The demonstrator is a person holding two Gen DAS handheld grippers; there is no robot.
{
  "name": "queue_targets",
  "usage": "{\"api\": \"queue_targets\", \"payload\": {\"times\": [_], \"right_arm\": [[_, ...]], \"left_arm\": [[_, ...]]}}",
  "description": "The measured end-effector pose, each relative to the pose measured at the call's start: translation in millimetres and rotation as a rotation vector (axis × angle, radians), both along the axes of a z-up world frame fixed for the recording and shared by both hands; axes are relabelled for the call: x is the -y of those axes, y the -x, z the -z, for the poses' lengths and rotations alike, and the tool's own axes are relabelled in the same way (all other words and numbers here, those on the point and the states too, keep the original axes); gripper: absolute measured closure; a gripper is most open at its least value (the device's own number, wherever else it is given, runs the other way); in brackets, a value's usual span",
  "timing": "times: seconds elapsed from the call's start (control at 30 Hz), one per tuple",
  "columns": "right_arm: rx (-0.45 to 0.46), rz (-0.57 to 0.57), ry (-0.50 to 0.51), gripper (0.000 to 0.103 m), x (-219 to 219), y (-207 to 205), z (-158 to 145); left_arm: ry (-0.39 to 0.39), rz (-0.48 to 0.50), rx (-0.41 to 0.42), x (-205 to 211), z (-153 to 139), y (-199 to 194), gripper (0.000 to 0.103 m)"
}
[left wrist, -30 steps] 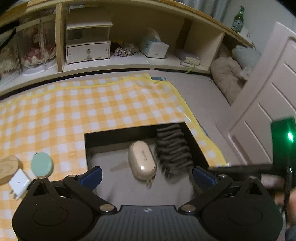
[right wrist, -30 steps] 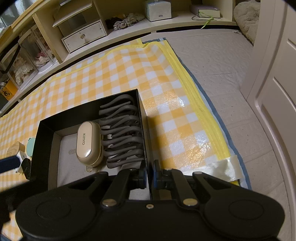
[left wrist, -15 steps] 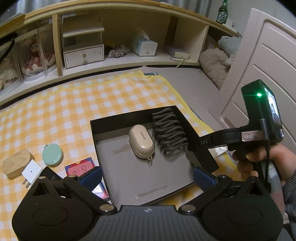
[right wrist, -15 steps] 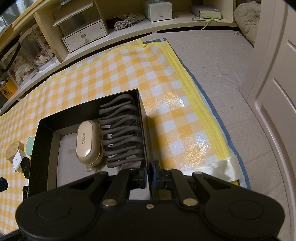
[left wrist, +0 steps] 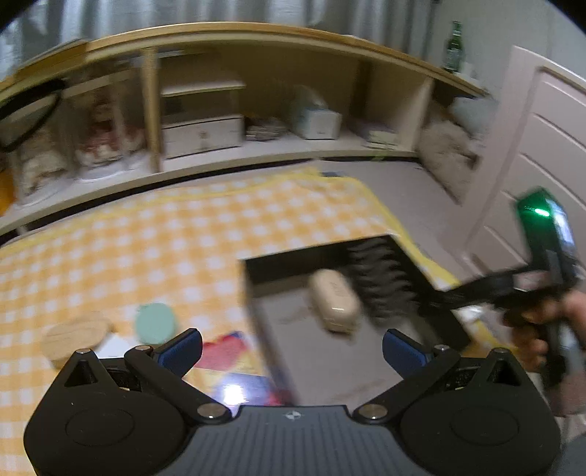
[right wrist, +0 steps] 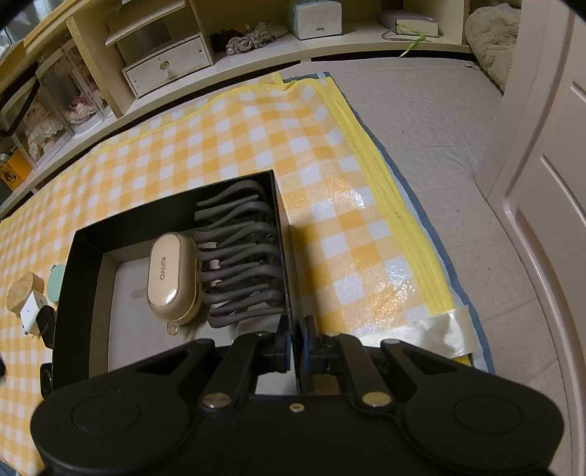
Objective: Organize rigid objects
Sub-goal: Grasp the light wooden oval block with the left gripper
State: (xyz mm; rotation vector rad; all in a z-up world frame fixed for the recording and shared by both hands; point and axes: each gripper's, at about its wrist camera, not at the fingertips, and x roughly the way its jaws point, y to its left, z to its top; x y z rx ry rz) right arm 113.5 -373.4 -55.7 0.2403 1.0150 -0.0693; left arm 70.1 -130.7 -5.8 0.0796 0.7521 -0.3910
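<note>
A black box (right wrist: 84,278) sits on the yellow checked mat (right wrist: 256,139). It holds a beige oval case (right wrist: 172,274) and a grey ribbed piece (right wrist: 241,263). My right gripper (right wrist: 295,344) is shut on the box's right wall at the near corner. My left gripper (left wrist: 291,346) is open and empty, above the box's left wall (left wrist: 256,311). Left of the box lie a mint round disc (left wrist: 155,324), a wooden round piece (left wrist: 77,338), a white plug (right wrist: 31,311) and a red packet (left wrist: 223,353). The left wrist view is blurred.
A low wooden shelf (right wrist: 256,40) with a white drawer unit (right wrist: 164,66) and a tissue box (right wrist: 315,16) runs along the back. A white door (right wrist: 542,183) stands at the right. Grey floor (right wrist: 421,121) lies beyond the mat's right edge.
My left gripper has swung left and back from the box, so the loose items at the left show more. My right gripper has stayed shut on the box wall.
</note>
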Motion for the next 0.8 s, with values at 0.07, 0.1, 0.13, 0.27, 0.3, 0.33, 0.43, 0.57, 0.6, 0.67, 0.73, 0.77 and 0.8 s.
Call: {"api": "queue_targets", "payload": {"times": [0.07, 0.1, 0.13, 0.27, 0.3, 0.33, 0.43, 0.57, 0.6, 0.67, 0.73, 0.77, 0.8], "right_arm": [[-0.001, 0.001, 0.001, 0.096, -0.2, -0.4, -0.1], [-0.001, 0.001, 0.001, 0.097, -0.2, -0.4, -0.1], [-0.002, 0.002, 0.003, 0.097, -0.2, -0.5, 0.0], [-0.001, -0.001, 0.010, 0.097, -1.9, -0.4, 0.1], [-0.001, -0.001, 0.011, 0.097, -2.3, -0.1, -0.2], [-0.001, 0.000, 0.012, 0.097, -2.4, -0.2, -0.1], [-0.002, -0.004, 0.026, 0.097, -4.4, -0.6, -0.4], [-0.002, -0.009, 0.043, 0.098, -7.0, -0.6, -1.3], [-0.003, -0.008, 0.045, 0.098, -7.2, -0.5, -1.4], [-0.003, -0.006, 0.046, 0.098, -7.2, -0.4, -1.6], [-0.004, -0.005, 0.048, 0.098, -7.7, -0.3, -1.6], [-0.005, -0.004, 0.048, 0.098, -8.2, -0.2, -1.7], [-0.005, -0.004, 0.049, 0.098, -8.5, -0.2, -1.8]], "left_arm": [[-0.003, -0.050, 0.000, -15.4, 2.8, -11.1, 0.000], [-0.004, -0.074, 0.003, -22.7, 3.8, -15.6, 0.000], [-0.006, -0.106, 0.006, -31.7, 4.9, -21.4, 0.000], [-0.023, -0.221, 0.011, -61.0, 11.3, -41.1, 0.000], [-0.029, -0.250, 0.005, -68.5, 13.3, -46.3, 0.000], [-0.030, -0.273, 0.001, -75.5, 14.5, -50.4, 0.000], [-0.033, -0.353, -0.027, -96.3, 21.1, -65.3, 0.000], [-0.038, -0.435, -0.071, -118.5, 32.5, -83.6, 0.000], [-0.039, -0.455, -0.081, -122.7, 35.6, -87.6, 0.000], [-0.037, -0.490, -0.111, -132.5, 42.6, -95.1, 0.000], [-0.033, -0.532, -0.135, -139.9, 50.7, -103.5, 0.000], [-0.031, -0.547, -0.143, -142.8, 53.7, -105.9, 0.000], [-0.029, -0.562, -0.153, -145.9, 57.3, -107.6, 0.000]]}}
